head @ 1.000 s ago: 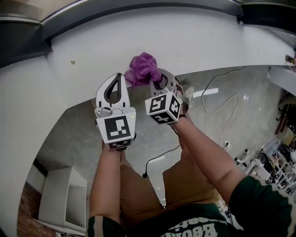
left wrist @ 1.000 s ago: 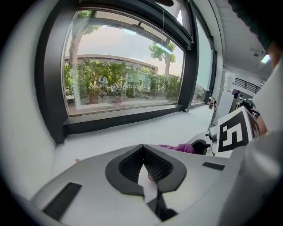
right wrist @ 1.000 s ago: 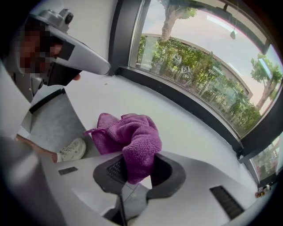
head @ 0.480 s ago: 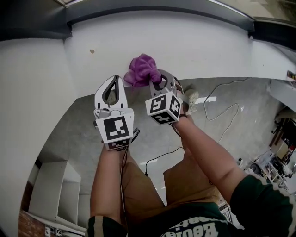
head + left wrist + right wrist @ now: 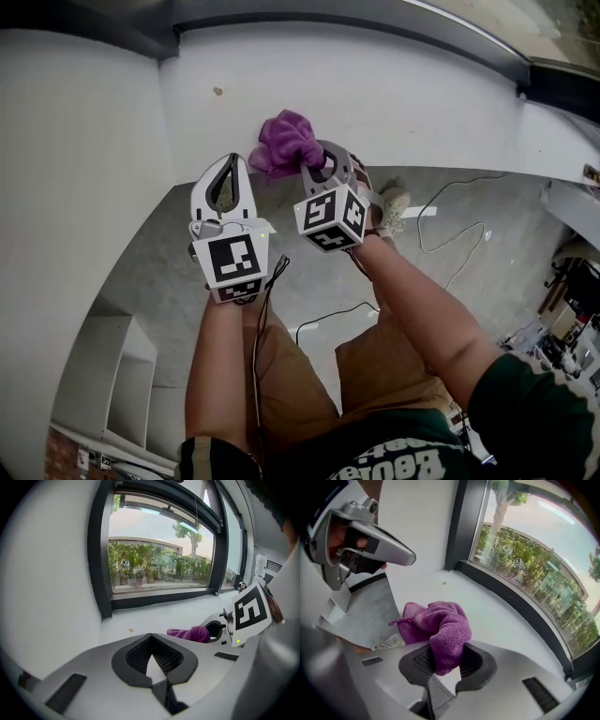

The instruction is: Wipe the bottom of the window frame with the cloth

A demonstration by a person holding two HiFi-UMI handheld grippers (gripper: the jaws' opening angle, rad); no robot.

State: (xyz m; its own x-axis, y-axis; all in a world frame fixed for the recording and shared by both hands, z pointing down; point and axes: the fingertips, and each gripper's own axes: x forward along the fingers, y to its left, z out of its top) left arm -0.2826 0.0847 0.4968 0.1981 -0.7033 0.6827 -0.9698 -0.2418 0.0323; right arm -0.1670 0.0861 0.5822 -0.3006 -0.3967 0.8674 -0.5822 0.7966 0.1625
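Note:
A purple cloth [image 5: 285, 139] [image 5: 440, 620] is bunched on the white sill [image 5: 394, 89], and my right gripper [image 5: 316, 157] [image 5: 446, 653] is shut on its near end. Just to its left, my left gripper [image 5: 231, 161] [image 5: 151, 635] is shut with nothing between its pads, its tips over the sill's front edge. In the left gripper view the cloth [image 5: 190, 633] lies beside the right gripper [image 5: 219, 630]. The dark bottom rail of the window frame [image 5: 159, 597] [image 5: 520, 606] runs along the back of the sill, well beyond the cloth.
A small brown speck [image 5: 217, 91] [image 5: 444, 583] lies on the sill left of the cloth. A white wall [image 5: 75, 141] closes the sill's left end. Below are grey floor, a black cable [image 5: 328, 314], a white cable [image 5: 459, 239] and white shelves [image 5: 112, 375].
Both grippers and the cloth have shifted left along the sill, closer to the brown speck and the left wall. Neither gripper has changed its grip.

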